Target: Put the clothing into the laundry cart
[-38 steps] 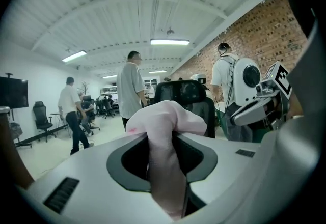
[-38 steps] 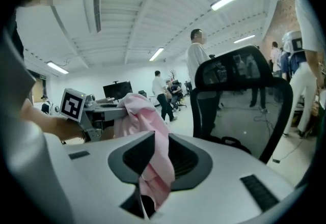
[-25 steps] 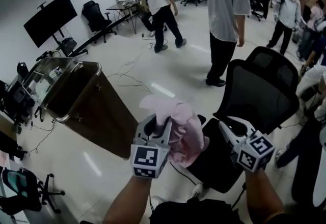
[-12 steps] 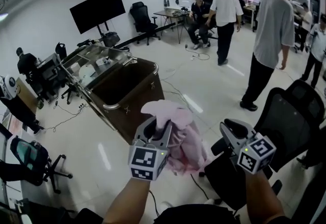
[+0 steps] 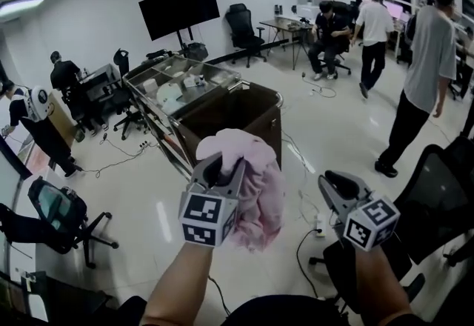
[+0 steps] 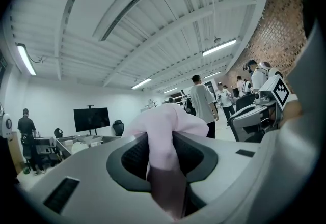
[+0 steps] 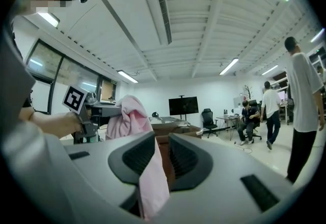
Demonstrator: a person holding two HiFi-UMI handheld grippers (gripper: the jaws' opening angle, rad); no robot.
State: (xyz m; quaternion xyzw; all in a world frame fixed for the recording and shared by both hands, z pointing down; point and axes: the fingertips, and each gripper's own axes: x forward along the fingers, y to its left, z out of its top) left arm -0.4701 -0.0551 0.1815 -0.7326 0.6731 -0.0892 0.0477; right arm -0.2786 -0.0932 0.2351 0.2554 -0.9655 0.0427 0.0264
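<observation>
Starting at the left, a large black screen (image 5: 180,10) stands by the far wall. In front of it sits the laundry cart (image 5: 255,121), a deep brown bin with a metal rim and a steel-framed shelf of pale items (image 5: 174,87) fixed along its far-left side. The bin's interior is too dark for us to say whether anything already lies in it. Just this side of the cart's near rim, short of the opening, our left gripper (image 5: 221,169) is held up with its jaws clamped on the pink garment (image 5: 255,187). In the left gripper view a fold of it is pinched between the pads, while the rest billows over the tips and hangs down to the right. Further right, our right gripper (image 5: 335,185) is held apart from the garment, its jaws at a narrow gap and pressing on nothing. A strip of pink shows in that gap in the right gripper view, but we cannot tell whether it lies inside the gap or merely hangs beyond it. At the far right a person in a grey shirt (image 5: 429,65) stands clear of us. We judge the task about midway: the garment is picked up and close to the cart, but not yet over the opening. Bringing it over the rim, lowering it and letting go are what remain.
</observation>
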